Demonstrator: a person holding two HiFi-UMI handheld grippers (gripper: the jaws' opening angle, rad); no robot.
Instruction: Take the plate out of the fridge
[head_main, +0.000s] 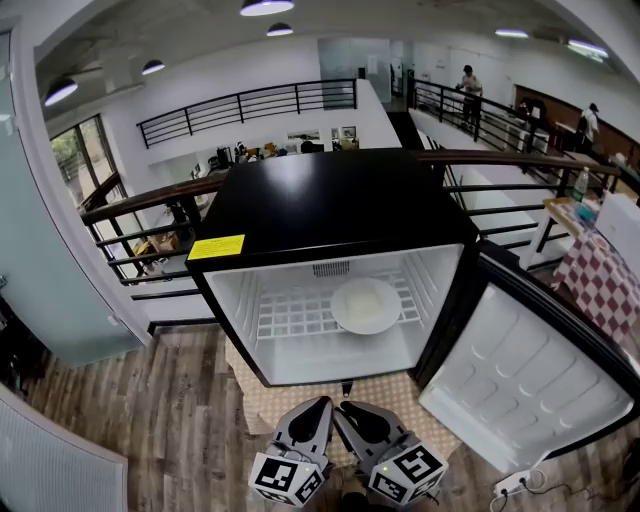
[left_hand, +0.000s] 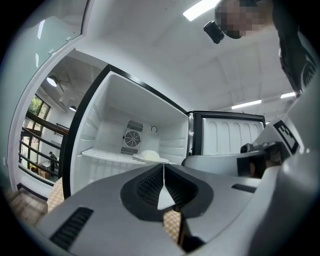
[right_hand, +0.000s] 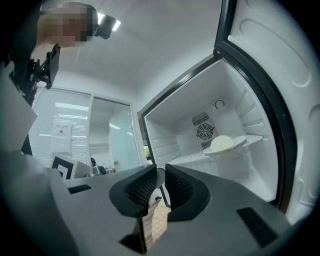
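Jaws together, left gripper (left_hand: 163, 167) faces plate (left_hand: 150, 157); fan (left_hand: 132, 138) unseen from head view.

Left gripper (head_main: 322, 402) jaws together, right gripper (head_main: 342, 407) jaws barely apart.

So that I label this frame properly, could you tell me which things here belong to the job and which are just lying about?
Belonging to the job: plate, fridge, its open door, left claw, right claw, both empty.
Just lying about: checked cloth, power strip, railing.
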